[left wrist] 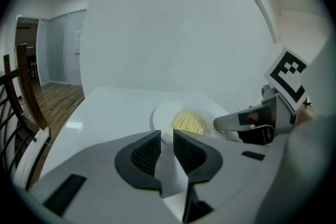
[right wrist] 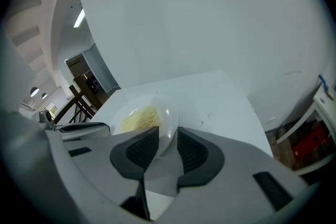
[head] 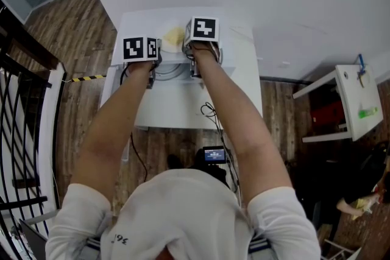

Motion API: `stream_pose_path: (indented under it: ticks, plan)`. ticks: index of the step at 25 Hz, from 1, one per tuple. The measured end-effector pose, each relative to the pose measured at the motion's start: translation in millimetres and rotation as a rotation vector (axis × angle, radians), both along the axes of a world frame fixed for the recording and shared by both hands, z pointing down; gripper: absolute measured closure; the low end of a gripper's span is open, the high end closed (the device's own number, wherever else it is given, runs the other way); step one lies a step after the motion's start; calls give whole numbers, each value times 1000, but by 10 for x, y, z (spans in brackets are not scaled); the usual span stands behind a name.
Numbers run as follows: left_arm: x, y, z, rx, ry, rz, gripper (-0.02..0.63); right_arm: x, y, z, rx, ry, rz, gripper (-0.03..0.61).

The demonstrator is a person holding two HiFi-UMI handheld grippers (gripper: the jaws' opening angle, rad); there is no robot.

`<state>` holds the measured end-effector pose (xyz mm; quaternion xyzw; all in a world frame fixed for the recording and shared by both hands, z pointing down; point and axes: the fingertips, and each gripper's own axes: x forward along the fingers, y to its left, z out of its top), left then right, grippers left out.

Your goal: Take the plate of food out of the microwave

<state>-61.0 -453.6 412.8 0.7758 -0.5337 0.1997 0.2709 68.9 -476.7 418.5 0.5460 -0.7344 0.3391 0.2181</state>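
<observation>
So the big white table (head: pixel 244 94) was right in front of me, up against the wall. The white plate (right wrist: pixel 169 115) sat flat on it toward the far end (just out on the tabletop, nothing around it).

I had both arms stretched out to it, one gripper on each side. My left gripper (left wrist: pixel 167 140) was at the plate's left rim with its jaws a narrow gap apart, and the pads weren't pressing on anything as far as I could see. My right gripper (right wrist: pixel 168 140) had the opposite rim sitting between its jaws, but they stood apart and loose around it, not clamped.

A little pile of pale yellow noodles (left wrist: pixel 188 121) was in the middle of the plate.
</observation>
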Motion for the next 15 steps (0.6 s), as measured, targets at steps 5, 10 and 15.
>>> stream_pose_path:
  ticks: [5,10,15]
  plan:
    - [-25,18,-54,41,8,8,540,22,88,-24,-5,-15,10,488]
    - [-77,3,-139,92,37,9,540,22,36,-114,34,-53,6,488]
    - [-69,10,-197,124,74,29,540,52,31,-140,45,-60,0,488]
